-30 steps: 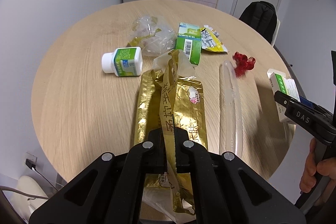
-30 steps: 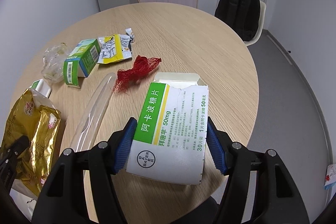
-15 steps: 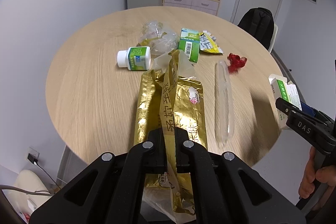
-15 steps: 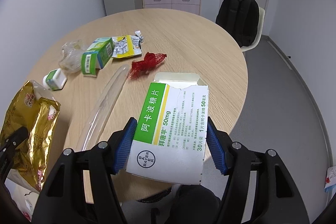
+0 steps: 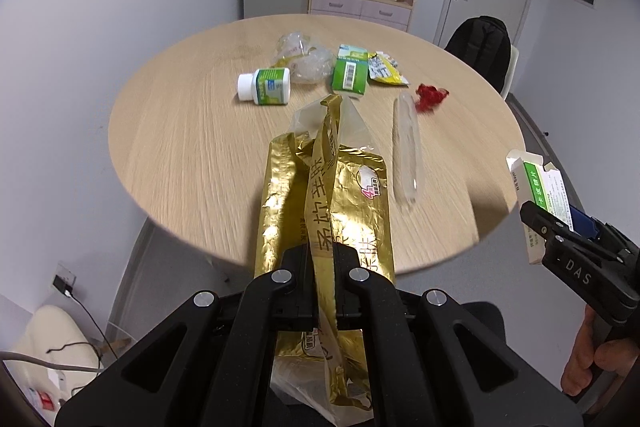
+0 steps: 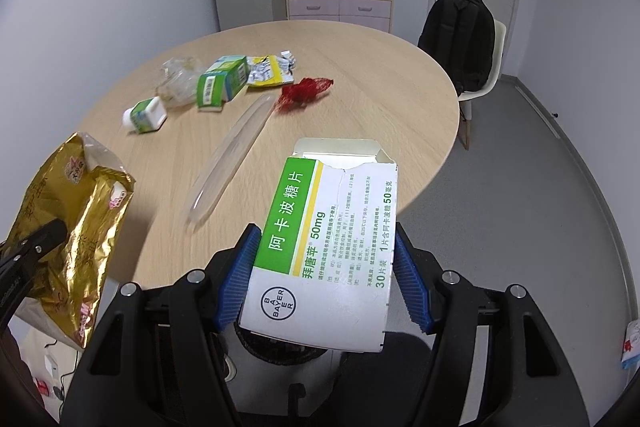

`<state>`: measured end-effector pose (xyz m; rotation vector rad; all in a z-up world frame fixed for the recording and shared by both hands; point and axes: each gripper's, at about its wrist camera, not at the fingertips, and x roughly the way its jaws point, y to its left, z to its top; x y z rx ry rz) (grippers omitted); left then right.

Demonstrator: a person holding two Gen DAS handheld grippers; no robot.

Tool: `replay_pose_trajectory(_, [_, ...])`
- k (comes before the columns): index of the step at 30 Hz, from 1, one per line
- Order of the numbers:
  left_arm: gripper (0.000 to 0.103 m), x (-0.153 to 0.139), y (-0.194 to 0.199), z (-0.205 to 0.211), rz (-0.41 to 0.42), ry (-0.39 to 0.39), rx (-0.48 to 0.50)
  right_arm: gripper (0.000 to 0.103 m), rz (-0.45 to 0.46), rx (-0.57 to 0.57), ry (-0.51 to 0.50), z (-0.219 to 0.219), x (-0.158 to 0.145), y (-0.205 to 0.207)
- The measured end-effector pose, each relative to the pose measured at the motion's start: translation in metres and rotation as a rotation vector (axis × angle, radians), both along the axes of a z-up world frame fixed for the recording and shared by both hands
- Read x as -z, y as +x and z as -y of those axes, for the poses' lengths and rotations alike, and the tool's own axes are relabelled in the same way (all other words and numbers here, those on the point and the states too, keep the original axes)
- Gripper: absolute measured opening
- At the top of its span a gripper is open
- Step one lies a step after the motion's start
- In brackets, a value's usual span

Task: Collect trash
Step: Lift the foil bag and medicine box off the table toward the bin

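My left gripper (image 5: 320,259) is shut on a gold foil snack bag (image 5: 352,195), held in the air at the table's near edge; the bag also shows in the right wrist view (image 6: 68,227). My right gripper (image 6: 324,267) is shut on an open white and green medicine box (image 6: 332,239), held off the table's near right edge; the box also shows in the left wrist view (image 5: 540,187). On the round wooden table (image 5: 180,131) lie a white pill bottle (image 5: 266,87), crumpled clear plastic (image 5: 304,57), a green carton (image 5: 350,73), a yellow wrapper (image 5: 384,69), red netting (image 5: 430,95) and a clear plastic tube (image 5: 406,151).
A black backpack on a white chair (image 6: 460,39) stands behind the table at the right. A pale dresser (image 6: 340,3) stands at the back wall beside a door. Cables and a white object (image 5: 52,339) lie on the floor at the left. A dark bin rim (image 6: 280,347) shows under the box.
Both grippers have pulled back and up from the table with the bag and the box still held. The table items look smaller and farther away.
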<state>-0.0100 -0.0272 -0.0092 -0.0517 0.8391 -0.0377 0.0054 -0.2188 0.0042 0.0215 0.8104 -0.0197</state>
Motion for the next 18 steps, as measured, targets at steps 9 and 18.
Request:
replay_pose_trajectory(9, [0.0,0.016,-0.043,0.009,-0.006,-0.011,0.013,0.062,0.011,-0.013,0.008,0.0,0.017,-0.047])
replay_pose_trajectory(18, [0.0,0.038,-0.069,0.017,-0.025,-0.014,0.034,0.062,-0.003,-0.006,0.005,0.003,0.039,-0.071])
